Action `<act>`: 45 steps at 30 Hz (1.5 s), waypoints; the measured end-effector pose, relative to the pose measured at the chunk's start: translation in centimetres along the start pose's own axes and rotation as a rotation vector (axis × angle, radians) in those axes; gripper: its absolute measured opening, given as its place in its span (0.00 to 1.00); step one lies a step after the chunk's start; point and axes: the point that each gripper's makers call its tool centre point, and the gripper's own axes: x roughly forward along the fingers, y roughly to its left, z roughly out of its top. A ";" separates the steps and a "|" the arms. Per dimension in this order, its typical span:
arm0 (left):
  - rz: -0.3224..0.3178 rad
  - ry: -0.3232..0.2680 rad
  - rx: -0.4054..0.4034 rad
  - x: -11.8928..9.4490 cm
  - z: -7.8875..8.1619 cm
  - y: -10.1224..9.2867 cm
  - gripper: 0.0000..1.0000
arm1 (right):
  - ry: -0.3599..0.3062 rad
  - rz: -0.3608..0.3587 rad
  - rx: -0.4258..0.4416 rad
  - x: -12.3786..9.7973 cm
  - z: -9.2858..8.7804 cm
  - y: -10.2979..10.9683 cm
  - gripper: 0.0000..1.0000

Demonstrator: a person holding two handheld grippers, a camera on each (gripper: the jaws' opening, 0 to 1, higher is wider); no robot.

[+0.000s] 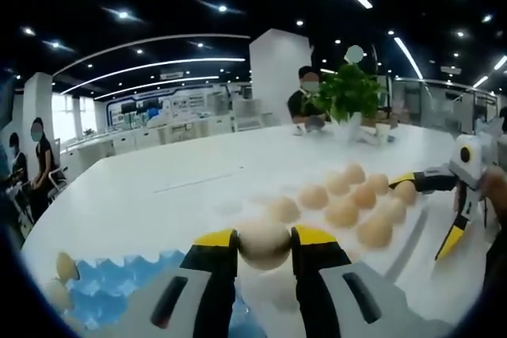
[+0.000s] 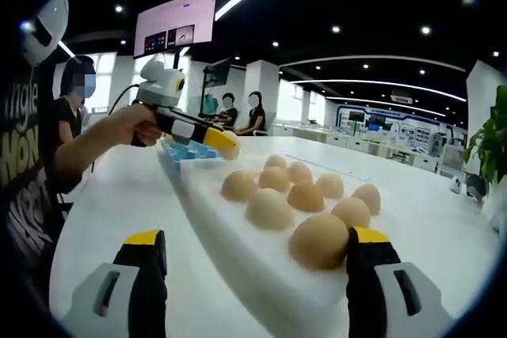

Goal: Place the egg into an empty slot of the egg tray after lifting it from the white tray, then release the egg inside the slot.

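Between the yellow-tipped jaws of the left claw [image 1: 264, 244], in the left gripper view, an egg [image 1: 264, 244] is being gripped, both pads pressing against its sides. Just below and to the left of it, the blue egg tray [image 1: 119, 279] is lying near the surface's [image 1: 158, 195] close edge, with pale eggs sitting in its slots at the far left [image 1: 66, 267]. Beyond the held egg, the white tray [image 1: 412, 235] is stretching away to the right, carrying rows of tan eggs [image 1: 342, 211].

In the right gripper view, the left claw [image 2: 224, 146] is appearing from the left, held in a person's hand [image 2: 131, 126] and hovering over the blue egg tray [image 2: 186, 152] at the far end of the white tray [image 2: 238, 235]; whether the egg is between its jaws cannot be told from this side. The right claw [image 2: 257, 247] is standing released, its jaws spread wide on either side of the white tray's near corner, the right jaw just beside the nearest egg [image 2: 318, 241], and contact there cannot be told. More tan eggs [image 2: 269, 208] are resting in rows behind it.

At the far side of the surface, a potted green plant [image 1: 348, 93] is standing, and a seated person [image 1: 305, 100] is working next to it. Other people are sitting in the background of the office.
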 end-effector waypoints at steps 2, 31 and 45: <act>0.008 -0.003 -0.003 -0.3 0.0 0.3 0.27 | 0.000 0.000 0.000 0.0 0.0 0.0 0.98; 0.097 0.003 -0.014 -2.0 -0.6 4.3 0.27 | 0.009 -0.003 -0.006 0.1 0.0 0.1 0.98; 0.129 -0.004 -0.017 -2.9 -0.5 5.3 0.27 | 0.010 -0.005 -0.008 0.2 0.0 0.0 0.98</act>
